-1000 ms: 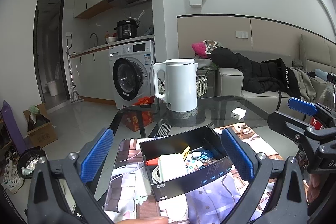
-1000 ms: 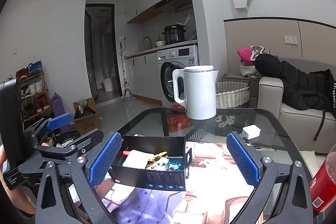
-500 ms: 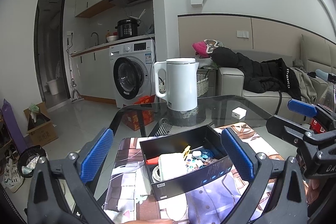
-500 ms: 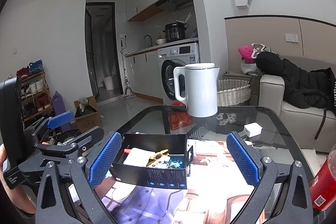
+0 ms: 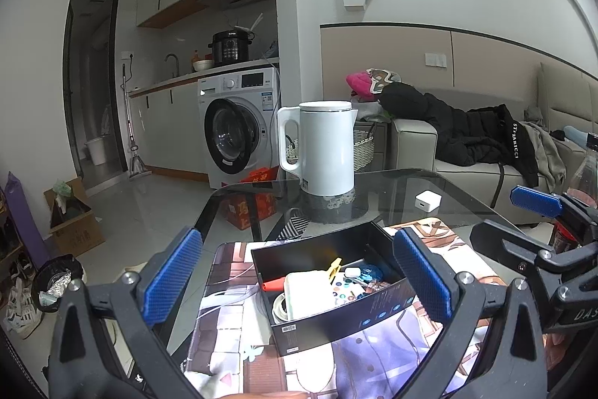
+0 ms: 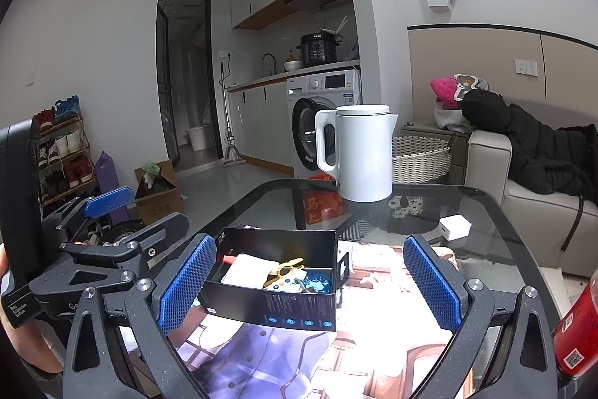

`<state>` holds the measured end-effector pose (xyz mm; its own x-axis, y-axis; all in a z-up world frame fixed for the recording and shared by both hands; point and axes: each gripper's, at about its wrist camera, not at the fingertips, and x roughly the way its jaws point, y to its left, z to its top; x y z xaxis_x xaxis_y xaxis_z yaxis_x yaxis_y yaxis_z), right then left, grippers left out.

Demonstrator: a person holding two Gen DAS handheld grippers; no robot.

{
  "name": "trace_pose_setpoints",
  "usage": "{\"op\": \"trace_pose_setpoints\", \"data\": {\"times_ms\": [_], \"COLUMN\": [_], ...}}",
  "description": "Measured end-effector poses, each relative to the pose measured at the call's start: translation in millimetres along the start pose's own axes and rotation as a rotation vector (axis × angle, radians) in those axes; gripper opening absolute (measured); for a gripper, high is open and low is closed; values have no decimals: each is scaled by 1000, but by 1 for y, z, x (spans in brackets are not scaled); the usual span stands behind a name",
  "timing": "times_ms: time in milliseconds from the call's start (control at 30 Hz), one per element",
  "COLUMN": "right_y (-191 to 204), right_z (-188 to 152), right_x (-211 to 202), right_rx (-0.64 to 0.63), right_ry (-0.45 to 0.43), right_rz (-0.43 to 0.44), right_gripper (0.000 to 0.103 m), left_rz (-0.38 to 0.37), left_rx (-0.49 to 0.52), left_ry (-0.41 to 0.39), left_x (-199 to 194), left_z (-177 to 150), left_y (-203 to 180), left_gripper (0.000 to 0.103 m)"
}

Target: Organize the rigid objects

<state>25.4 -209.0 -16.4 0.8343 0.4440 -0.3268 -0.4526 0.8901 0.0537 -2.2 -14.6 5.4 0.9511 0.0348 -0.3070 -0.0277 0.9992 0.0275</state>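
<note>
A black open box (image 5: pixel 385 311) (image 6: pixel 299 305) sits on a printed mat (image 5: pixel 231 331) (image 6: pixel 269 361) on a glass table (image 5: pixel 388 189). It holds a white block (image 5: pixel 306 294) (image 6: pixel 244 270), a yellow clip (image 5: pixel 333 266) (image 6: pixel 286 270), a red item (image 5: pixel 274 284) and small blue pieces (image 5: pixel 368 273). My left gripper (image 5: pixel 295 279) is open and empty, hovering in front of the box. My right gripper (image 6: pixel 308 283) is open and empty, also before the box. Each gripper shows in the other's view.
A white kettle (image 5: pixel 323 152) (image 6: pixel 360 152) stands at the table's far side. A small white charger (image 5: pixel 428 202) (image 6: pixel 454 227) lies to its right. A red bottle (image 6: pixel 577 328) stands at the right. A sofa with a black coat (image 5: pixel 467 133) lies beyond.
Both grippers have drifted only slightly; the view has shifted a little. The box and its contents have not moved.
</note>
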Motion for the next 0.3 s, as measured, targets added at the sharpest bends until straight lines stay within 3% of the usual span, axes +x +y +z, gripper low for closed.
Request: {"op": "trace_pose_setpoints", "data": {"times_ms": [300], "right_y": [0], "right_z": [-1], "right_x": [2], "right_rx": [0], "right_ry": [13], "right_rz": [9], "right_gripper": [102], "left_rz": [5], "left_rx": [3], "left_ry": [0], "left_x": [-1], "left_z": [1], "left_y": [1], "left_gripper": [103]}}
